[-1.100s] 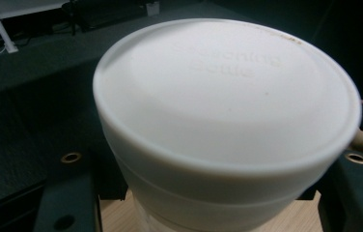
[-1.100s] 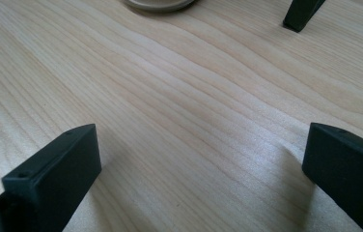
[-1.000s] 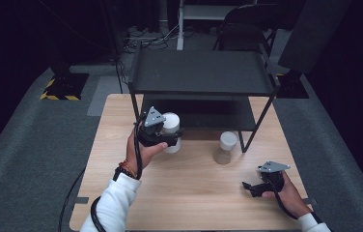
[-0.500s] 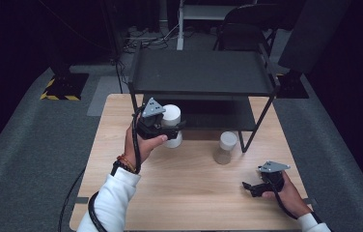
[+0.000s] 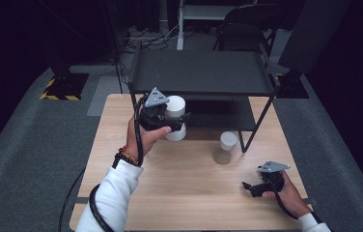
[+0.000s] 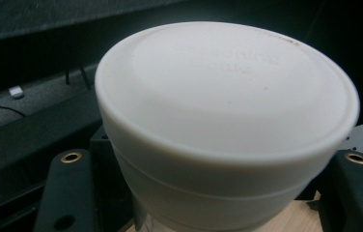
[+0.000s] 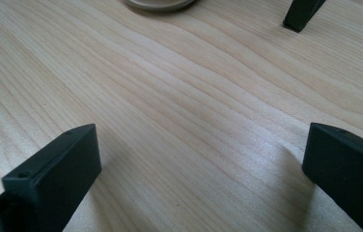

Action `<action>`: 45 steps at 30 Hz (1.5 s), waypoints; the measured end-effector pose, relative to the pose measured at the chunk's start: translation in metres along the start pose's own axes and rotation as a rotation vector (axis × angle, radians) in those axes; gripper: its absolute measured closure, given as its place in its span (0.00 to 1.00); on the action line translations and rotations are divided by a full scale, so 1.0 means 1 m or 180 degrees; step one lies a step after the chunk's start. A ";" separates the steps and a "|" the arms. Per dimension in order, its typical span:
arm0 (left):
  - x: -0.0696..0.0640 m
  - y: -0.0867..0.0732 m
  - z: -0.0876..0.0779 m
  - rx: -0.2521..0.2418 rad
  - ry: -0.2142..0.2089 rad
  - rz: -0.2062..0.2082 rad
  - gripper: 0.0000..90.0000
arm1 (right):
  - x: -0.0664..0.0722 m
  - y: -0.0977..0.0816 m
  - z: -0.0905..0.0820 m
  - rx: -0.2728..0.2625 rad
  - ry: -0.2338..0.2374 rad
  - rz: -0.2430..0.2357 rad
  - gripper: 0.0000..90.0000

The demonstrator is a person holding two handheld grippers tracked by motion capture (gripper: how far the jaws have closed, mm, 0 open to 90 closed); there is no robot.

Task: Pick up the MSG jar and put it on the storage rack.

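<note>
A black shelf rack [image 5: 201,72] is seen standing on the desk [image 5: 179,188]. A white-capped jar [image 5: 174,116] is held above the desk, at the rack's lower shelf, clamped in the left gripper [image 5: 162,121]. It is judged light, rigid and smooth; the body below the cap is best gripped. The right gripper [image 5: 254,186] is rested on the desk, fingers [image 7: 54,169] apart.

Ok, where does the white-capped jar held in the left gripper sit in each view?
High view: the held jar is left of centre, in front of the black shelf.
Left gripper view: its white cap covers the middle, between the jaws.
Right gripper view: not in it.
Shared landmark: the wooden table.
</note>
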State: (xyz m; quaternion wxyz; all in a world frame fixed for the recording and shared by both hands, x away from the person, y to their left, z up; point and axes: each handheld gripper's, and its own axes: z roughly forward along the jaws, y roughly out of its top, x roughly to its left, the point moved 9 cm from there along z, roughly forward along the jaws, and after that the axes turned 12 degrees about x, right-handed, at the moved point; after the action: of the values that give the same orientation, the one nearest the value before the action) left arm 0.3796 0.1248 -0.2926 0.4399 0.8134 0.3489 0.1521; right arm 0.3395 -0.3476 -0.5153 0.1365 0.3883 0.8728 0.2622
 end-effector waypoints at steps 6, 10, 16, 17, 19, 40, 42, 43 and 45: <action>-0.004 0.015 -0.001 -0.0044 -0.0078 0.0009 0.39 | 0.000 0.000 0.000 0.0000 0.0000 0.0000 0.00; -0.007 0.025 -0.002 -0.0080 -0.0144 0.0019 0.39 | 0.000 0.000 0.000 0.0000 0.0000 0.0000 0.00; -0.012 0.038 -0.003 -0.0122 -0.0218 0.0051 0.39 | 0.000 0.000 0.000 -0.0001 0.0002 0.0005 0.00; -0.013 0.042 -0.003 -0.0125 -0.0233 0.0063 0.39 | 0.000 0.000 0.000 -0.0001 0.0001 0.0005 0.00; -0.015 0.046 -0.003 -0.0139 -0.0251 0.0071 0.39 | 0.000 0.000 0.000 -0.0006 -0.0004 -0.0003 0.00; -0.028 0.097 -0.011 -0.0361 -0.0408 0.0202 0.39 | 0.000 0.000 0.000 -0.0005 -0.0001 0.0000 0.00; -0.029 0.101 -0.011 -0.0376 -0.0415 0.0214 0.39 | 0.000 0.000 0.000 -0.0005 -0.0001 0.0002 0.00; -0.029 0.103 -0.011 -0.0386 -0.0419 0.0215 0.39 | 0.000 0.000 0.000 -0.0005 -0.0002 0.0001 0.00; -0.030 0.107 -0.011 -0.0399 -0.0415 0.0224 0.39 | 0.000 0.000 0.000 -0.0005 -0.0001 0.0001 0.00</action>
State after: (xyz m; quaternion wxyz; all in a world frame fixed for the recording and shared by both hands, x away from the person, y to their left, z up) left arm 0.3989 0.0711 -0.1970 0.5060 0.8043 0.2805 0.1356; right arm 0.3395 -0.3476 -0.5154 0.1369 0.3883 0.8725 0.2629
